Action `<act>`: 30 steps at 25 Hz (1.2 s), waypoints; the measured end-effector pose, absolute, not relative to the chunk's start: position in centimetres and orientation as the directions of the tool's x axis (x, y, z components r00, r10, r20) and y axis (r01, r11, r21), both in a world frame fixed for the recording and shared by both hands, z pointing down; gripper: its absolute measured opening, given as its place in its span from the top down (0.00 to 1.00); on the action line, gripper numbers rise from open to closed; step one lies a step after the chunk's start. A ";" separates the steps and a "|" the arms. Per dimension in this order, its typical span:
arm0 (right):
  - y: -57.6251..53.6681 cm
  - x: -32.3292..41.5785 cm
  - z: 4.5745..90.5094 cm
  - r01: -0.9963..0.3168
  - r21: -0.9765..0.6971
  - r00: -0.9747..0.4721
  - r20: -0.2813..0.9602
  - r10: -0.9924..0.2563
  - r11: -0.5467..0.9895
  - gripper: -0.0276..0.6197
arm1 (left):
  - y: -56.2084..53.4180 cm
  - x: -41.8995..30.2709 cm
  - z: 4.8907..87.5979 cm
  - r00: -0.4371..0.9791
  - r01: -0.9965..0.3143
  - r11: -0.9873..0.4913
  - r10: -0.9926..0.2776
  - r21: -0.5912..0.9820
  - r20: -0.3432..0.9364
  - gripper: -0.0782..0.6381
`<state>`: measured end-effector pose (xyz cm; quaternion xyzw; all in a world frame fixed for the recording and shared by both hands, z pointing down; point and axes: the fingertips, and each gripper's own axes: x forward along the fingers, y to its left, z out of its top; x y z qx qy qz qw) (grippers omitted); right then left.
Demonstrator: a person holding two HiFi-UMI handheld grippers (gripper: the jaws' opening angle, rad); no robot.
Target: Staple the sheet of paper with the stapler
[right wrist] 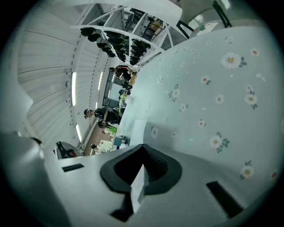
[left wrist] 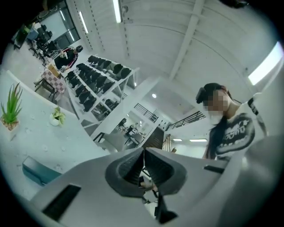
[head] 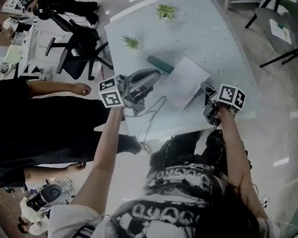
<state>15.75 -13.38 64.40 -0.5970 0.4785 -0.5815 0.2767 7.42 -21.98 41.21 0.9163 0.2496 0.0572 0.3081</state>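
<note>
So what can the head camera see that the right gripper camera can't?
Only the head view shows the right gripper from above with its marker cube, the person's right arm, and nearly the whole sheet of paper. Only the right gripper view shows the pads pinching the paper's edge up close, plus far shelves and a ceiling light. Both show the paper and the table.
</note>
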 end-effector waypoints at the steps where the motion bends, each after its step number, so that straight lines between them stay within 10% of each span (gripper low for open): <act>1: -13.3 15.6 64.3 -0.253 -0.887 -0.138 0.428 -0.893 -0.386 0.96 | -21.7 7.1 40.6 0.869 0.433 -0.682 0.489 0.589 -0.073 0.88; 22: -9.3 15.7 62.8 -0.329 -0.868 -0.152 0.437 -0.886 -0.372 0.96 | -16.3 4.6 44.8 0.931 0.155 -0.860 0.292 0.487 0.219 0.88; 30: -6.1 16.5 62.8 -0.455 -0.814 -0.184 0.483 -0.856 -0.361 0.77 | -12.1 4.3 49.2 0.918 0.034 -0.921 0.183 0.389 0.353 0.88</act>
